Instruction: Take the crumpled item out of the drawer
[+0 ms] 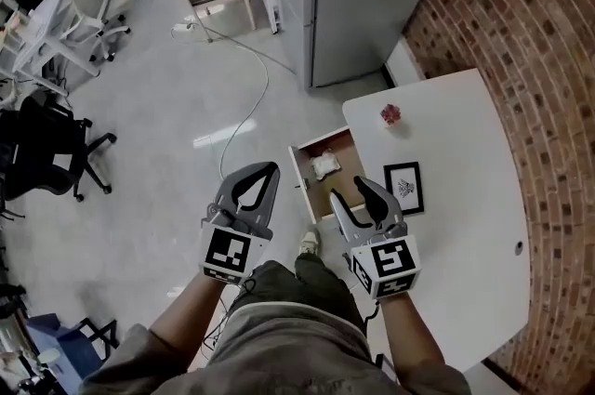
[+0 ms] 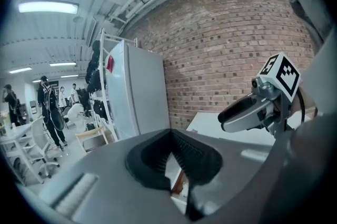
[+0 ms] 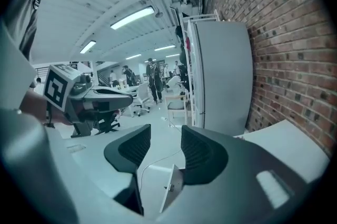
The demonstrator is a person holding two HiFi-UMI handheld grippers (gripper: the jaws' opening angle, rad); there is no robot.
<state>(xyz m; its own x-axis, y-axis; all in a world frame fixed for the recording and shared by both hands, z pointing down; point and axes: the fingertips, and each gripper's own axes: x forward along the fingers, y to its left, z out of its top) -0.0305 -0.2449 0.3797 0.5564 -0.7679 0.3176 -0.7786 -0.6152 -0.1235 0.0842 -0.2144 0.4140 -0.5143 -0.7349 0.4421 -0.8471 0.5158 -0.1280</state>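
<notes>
I see drawer (image 1: 327, 194) open, slid out toward 9 o'clock; white front panel, brown wooden interior. Crumpled item (image 1: 324, 164): small whitish wad, irregular folds, lying loose on drawer floor at 12 o'clock end, near back corner. Rest of floor toward 6 o'clock bare.

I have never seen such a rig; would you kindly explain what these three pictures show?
A person holds a two-jaw gripper in each hand. One picture looks down from a head camera; the other two look along each gripper's jaws. The left gripper is shut on nothing; the right gripper is open and empty. The drawer of the table stands open with a crumpled item inside. On the table lie a small red thing and a framed picture.
</notes>
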